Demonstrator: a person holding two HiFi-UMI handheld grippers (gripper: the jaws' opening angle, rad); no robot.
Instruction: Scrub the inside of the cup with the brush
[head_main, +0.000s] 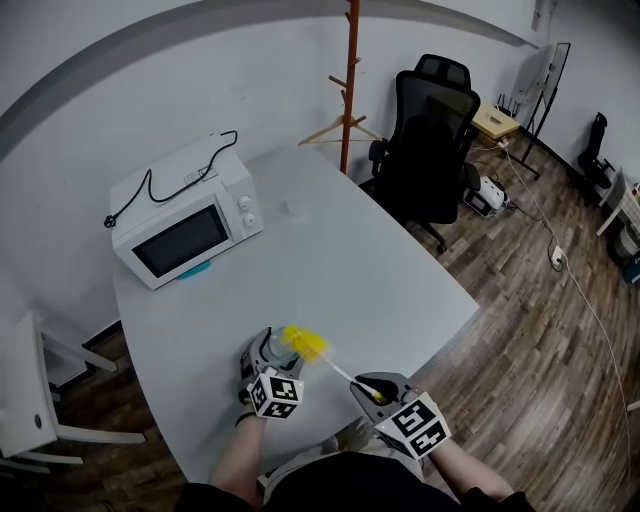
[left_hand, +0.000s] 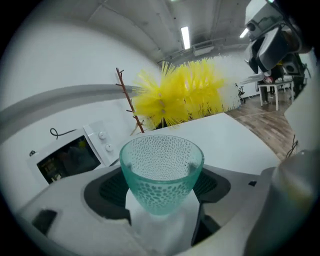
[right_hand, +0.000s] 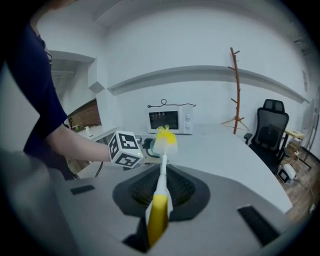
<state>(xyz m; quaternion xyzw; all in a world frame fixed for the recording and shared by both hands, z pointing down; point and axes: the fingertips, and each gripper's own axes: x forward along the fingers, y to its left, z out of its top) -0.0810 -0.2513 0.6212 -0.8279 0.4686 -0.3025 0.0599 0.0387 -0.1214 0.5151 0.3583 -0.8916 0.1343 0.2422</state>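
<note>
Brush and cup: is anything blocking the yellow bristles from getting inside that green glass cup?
Nothing visible does. The left gripper holds the cup with its mouth open and empty. The brush, gripped by the right gripper, has its bristles just past the rim with only air between.

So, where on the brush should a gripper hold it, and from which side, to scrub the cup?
Grip the brush by its yellow handle end, coming from behind, in line with the thin white shaft, as the right gripper does now. That end is the thickest solid part, and it leaves the bristle head free to enter the cup.
</note>
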